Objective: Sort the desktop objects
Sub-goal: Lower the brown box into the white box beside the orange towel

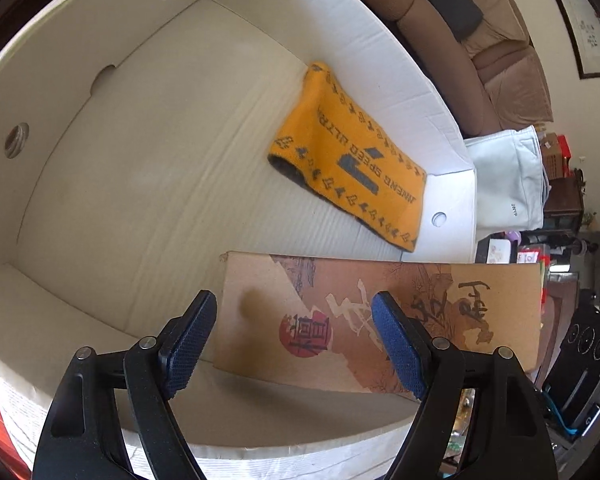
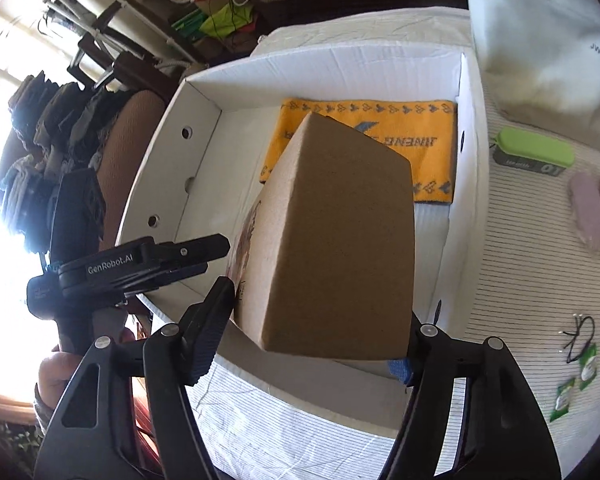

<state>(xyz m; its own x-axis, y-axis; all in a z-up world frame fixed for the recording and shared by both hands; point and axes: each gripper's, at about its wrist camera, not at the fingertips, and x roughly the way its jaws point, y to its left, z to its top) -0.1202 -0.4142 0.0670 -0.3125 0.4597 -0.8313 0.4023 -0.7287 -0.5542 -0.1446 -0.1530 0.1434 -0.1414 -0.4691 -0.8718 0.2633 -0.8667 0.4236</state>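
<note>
Two tools are in view, both over a white tray (image 1: 100,160) that stands on a striped worktop (image 2: 520,260). At the left, the left tool (image 1: 294,302) is held with its fingers well apart and nothing between them. The task's thing, a brown printed carton (image 1: 320,288), lies just ahead of it, inside the tray by the near wall, tilted, with its long axis running across that tool's line. Beyond it a yellow towel (image 1: 352,156) lies flat on the tray floor.

At the right, the right tool (image 2: 316,328) is set astride the carton's near end, one finger on each side, so that the carton's length runs away from it toward the towel. Whether the pads press on the carton cannot be told. The right tool is judged the nearer, so settling the carton flat falls to it.
</note>
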